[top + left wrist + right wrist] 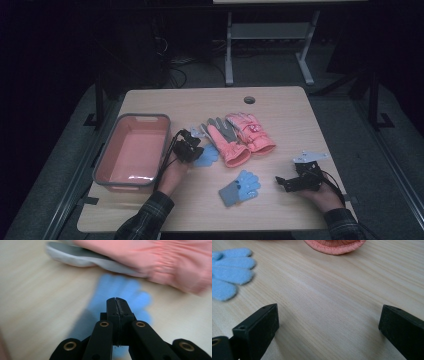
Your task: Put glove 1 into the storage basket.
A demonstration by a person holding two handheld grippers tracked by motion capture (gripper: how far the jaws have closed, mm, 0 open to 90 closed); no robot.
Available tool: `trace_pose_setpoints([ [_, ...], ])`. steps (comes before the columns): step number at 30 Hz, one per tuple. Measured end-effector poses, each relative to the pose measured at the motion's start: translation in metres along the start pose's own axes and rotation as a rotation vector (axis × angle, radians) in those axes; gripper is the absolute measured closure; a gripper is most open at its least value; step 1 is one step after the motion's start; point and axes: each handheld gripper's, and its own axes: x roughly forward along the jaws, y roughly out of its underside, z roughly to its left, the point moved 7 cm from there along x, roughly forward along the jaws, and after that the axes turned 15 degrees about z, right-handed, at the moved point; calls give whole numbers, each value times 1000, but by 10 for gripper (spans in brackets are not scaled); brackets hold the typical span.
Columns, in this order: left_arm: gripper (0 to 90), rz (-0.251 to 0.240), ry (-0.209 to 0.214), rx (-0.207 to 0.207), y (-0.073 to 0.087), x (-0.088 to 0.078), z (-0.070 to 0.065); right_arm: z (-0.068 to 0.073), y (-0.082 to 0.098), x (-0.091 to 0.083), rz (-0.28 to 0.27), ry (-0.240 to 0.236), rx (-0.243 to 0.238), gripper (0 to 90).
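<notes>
Seemingly we're early on: bin holds nothing, gloves all on table. Our left gripper has jaws pressed together over the blue glove, prob pinching its fabric, can't confirm. Right gripper sits w/ jaws wide apart, second blue glove off to its side.

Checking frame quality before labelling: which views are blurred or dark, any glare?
High view: dim, dark surround, small glare streak in the tub. Left gripper view: motion-smeared, blue glove and pink glove soft, jaws sharp. Right gripper view: bright, table grain crisp, second blue glove slightly soft.
</notes>
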Motion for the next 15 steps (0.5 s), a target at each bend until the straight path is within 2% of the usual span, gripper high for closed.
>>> trace_pose_setpoints([
  [3,895,36,-19,-24,1,11,6,0,0,0,0,0,0,22],
  [6,895,69,-9,-29,5,16,4,0,0,0,0,2,-4,22],
  [9,895,82,2,-8,9,13,-5,0,0,0,-1,0,0,23],
  [15,895,89,71,36,19,7,-28,0,0,0,0,0,0,23],
])
